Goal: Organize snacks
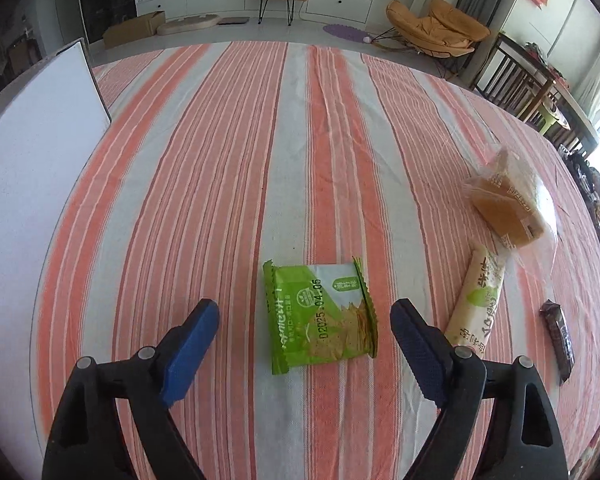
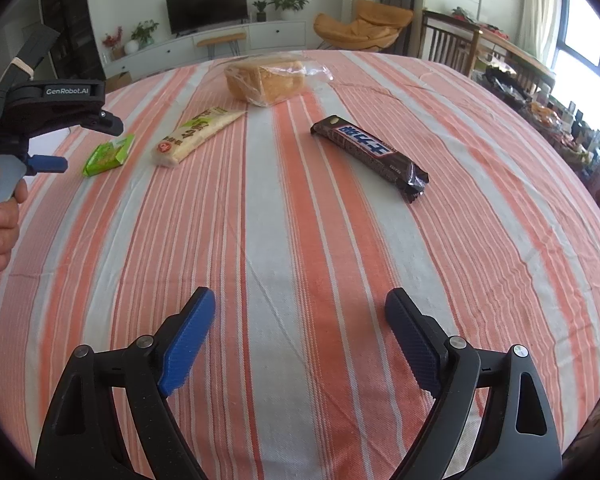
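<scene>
snacks first: where are they?
— i count four on the striped surface (image 1: 228, 160). green cracker packet (image 1: 320, 314) lies flat, just ahead of my left claw (image 1: 305, 322) and in line with the gap between its blue pads.
— gripping it?
— no, the left claw's jaws stand apart, not touching the packet. right claw (image 2: 300, 318) is spread too, only cloth below it.
— the others?
— long pale packet (image 2: 198, 136) lies beside the green one, bagged bread (image 2: 266, 80) beyond it, dark chocolate bar (image 2: 370, 154) well apart to the right. a hand (image 2: 0, 216) holds the left tool's handle.
</scene>
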`<state>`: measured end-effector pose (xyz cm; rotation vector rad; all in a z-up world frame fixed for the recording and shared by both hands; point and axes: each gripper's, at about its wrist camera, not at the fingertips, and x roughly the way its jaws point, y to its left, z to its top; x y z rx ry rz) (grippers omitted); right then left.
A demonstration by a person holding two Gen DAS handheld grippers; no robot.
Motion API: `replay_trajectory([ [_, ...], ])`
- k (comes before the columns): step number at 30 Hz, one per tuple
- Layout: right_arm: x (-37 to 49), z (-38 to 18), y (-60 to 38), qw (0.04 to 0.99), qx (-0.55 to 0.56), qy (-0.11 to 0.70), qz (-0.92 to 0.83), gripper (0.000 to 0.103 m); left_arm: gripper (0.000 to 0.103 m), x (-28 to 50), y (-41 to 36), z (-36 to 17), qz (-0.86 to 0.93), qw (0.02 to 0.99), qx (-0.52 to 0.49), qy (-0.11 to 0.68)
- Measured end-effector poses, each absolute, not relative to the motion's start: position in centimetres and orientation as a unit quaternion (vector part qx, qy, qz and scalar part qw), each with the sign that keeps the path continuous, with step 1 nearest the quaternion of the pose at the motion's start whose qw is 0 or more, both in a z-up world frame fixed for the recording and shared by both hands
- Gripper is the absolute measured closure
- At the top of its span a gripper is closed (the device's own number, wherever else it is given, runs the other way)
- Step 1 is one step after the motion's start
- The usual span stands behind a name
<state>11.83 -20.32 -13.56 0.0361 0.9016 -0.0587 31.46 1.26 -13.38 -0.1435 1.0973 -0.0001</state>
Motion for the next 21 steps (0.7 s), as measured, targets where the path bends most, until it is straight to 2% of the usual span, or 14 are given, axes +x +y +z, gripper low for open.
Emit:
replay_trajectory([
  [1, 11.8, -13.5, -20.4, 0.899, 0.017, 0.436, -0.029, 0.013, 0.024, 31.2, 0.7, -13.4, 0.006, 0.860, -0.050, 0.507],
  [2, 11.8, -13.5, -20.4, 0.900, 0.017, 0.436, -0.029, 0.013, 0.033, 31.1, 0.5, -13.5, 0.004, 0.863, -0.040, 0.504],
  [3, 11.8, -13.5, -20.3, 0.900, 0.017, 0.436, -0.029, 0.013, 0.052, 30.7, 0.3, -13.4, -0.004, 0.868, -0.032, 0.495],
  [8, 11.8, -13.6, -20.3, 0.899, 0.017, 0.436, -0.028, 0.013, 0.052, 27.1, 1.1, -13.4, -0.029, 0.876, -0.009, 0.481],
  [17, 11.8, -13.6, -20.3, 0.899, 0.017, 0.436, -0.028, 0.013, 0.051, 15.6, 4.8, -13.2, -0.082, 0.872, 0.001, 0.482],
  [19, 11.8, -13.6, -20.3, 0.899, 0.017, 0.436, -0.028, 0.013, 0.046, 14.4, 5.3, -13.3, -0.082, 0.876, 0.007, 0.474],
  [21, 11.8, -13.6, -20.3, 0.899, 0.017, 0.436, -0.028, 0.013, 0.022, 13.9, 5.3, -13.8, -0.078, 0.880, 0.022, 0.468],
])
